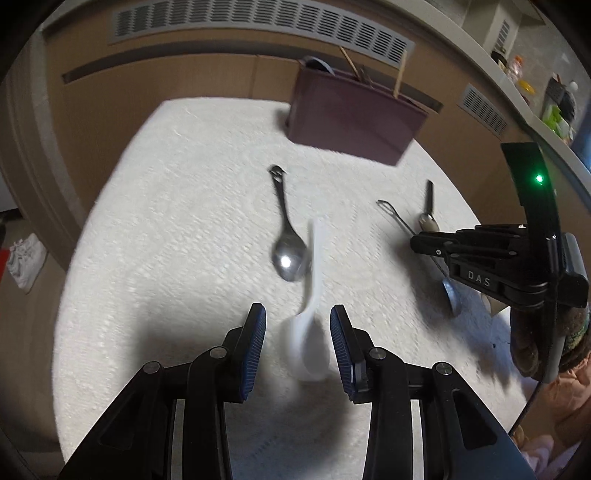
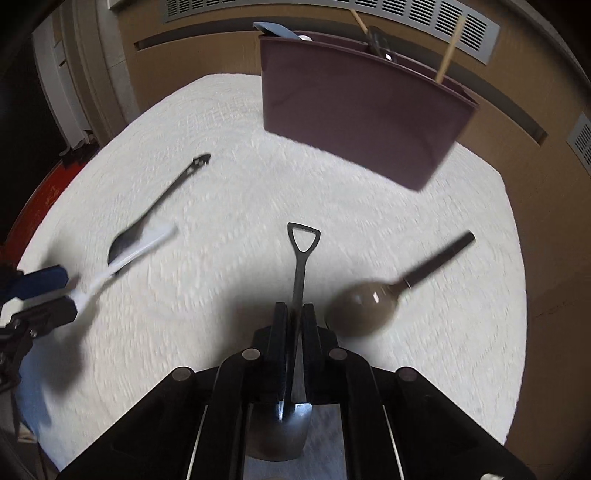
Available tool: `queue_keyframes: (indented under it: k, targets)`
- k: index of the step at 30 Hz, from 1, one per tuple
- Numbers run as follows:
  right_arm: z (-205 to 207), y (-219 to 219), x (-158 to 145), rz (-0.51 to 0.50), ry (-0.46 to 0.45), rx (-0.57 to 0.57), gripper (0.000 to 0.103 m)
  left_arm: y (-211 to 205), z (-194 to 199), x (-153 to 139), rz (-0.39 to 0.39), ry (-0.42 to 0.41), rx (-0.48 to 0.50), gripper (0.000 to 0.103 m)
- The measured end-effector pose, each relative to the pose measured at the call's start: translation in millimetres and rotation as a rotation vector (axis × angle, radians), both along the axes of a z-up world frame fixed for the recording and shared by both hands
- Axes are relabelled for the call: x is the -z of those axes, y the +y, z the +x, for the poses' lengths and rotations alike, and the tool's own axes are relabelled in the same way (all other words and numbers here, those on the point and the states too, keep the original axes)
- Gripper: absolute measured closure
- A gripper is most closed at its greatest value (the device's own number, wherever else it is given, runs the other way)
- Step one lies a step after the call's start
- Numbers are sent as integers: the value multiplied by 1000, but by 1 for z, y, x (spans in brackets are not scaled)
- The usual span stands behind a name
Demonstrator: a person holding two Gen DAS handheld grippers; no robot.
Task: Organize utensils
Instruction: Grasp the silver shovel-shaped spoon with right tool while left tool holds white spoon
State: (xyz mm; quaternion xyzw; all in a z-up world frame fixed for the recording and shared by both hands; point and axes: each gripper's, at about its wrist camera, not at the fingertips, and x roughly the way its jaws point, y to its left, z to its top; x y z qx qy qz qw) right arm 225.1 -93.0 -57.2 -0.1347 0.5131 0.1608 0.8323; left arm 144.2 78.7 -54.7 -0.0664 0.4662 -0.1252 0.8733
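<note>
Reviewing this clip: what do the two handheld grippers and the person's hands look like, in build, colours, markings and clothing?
The left gripper has black linkage arms with silver pivot pins and ribbed blue pads. The right gripper is black all over, pads included; from the left wrist view its side reads "DAS", with a green light on a curved black upright. Behind it show a brownish glove, a knitted multicoloured cuff and a pinkish sleeve.

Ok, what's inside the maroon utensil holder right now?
Sticking out of the maroon utensil holder: a blue utensil end at its left, a dark handle and two wooden sticks. Its opaque wall hides their lower parts and anything shorter.
</note>
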Motion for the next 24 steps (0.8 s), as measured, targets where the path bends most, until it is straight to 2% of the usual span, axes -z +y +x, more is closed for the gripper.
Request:
queue_keyframes:
  k: [3, 7, 11, 13, 15, 18, 21, 24]
  targets:
    - [-11, -11, 0, -5, 6, -2, 97, -10, 4, -4, 21, 23, 56, 65]
    - [-18, -20, 0, 6, 2, -9, 96, -33, 20, -9, 109, 33, 148, 65]
    - [-18, -27, -1, 54, 5, -5, 96, -42, 47, 3, 172, 90, 162, 67]
    - [-19, -30, 0, 66, 0, -9, 96, -45, 56, 7, 186, 90, 165, 75]
    - [-18, -30, 0, 74, -6, -7, 94, -51, 61, 8, 212, 86, 180, 92]
    - [-11, -26, 2, 79, -14, -1, 94, -58, 66, 11, 242, 61, 178, 93]
    - [-6, -16, 3, 37, -44, -15, 95, -56, 63, 6, 198, 36, 162, 93]
    - [-11, -12, 2, 13, -63, -14, 97, -41, 52, -8, 113, -8, 114, 93]
